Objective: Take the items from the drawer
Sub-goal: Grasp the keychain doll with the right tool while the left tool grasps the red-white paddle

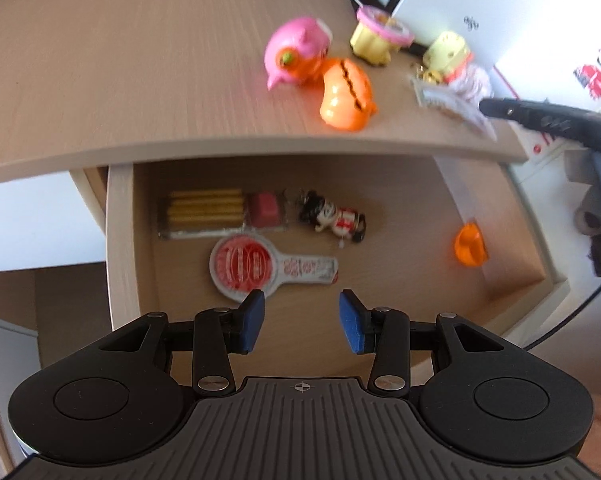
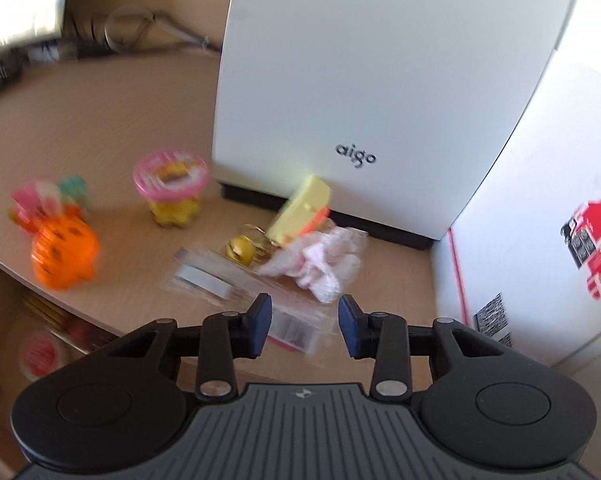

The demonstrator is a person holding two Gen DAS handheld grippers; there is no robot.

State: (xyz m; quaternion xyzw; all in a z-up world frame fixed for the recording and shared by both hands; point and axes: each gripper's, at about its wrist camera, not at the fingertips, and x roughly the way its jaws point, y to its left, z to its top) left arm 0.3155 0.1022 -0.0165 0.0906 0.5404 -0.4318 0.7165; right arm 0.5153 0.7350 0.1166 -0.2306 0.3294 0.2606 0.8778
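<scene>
Left tongs (image 1: 301, 322) spread wide and empty, poised over the open drawer (image 1: 120, 240), blue pads pointing in toward its back. Just ahead of the left pad and touching nothing else, a flat red-and-white spoon-shaped packet (image 1: 260, 267): round end to the left, handle running off to the right, so long axis across the line of the tongs rather than along it. Probably best taken by the narrow handle, straddled from above. Further in, a long packet of yellow sticks (image 1: 220, 214) lying the same crosswise way, and beside it on the right a small black, white and red figure (image 1: 334, 220). Off alone toward the drawer's right wall, an orange toy piece (image 1: 469, 245).

Right tongs (image 2: 303, 326) likewise wide and empty, but up over the table (image 2: 100, 120), above a clear plastic packet (image 2: 296, 330) near the white aigo box (image 2: 380, 80); well apart from the drawer contents. Left side clearly nearer for the next pick. Blur in both views.
</scene>
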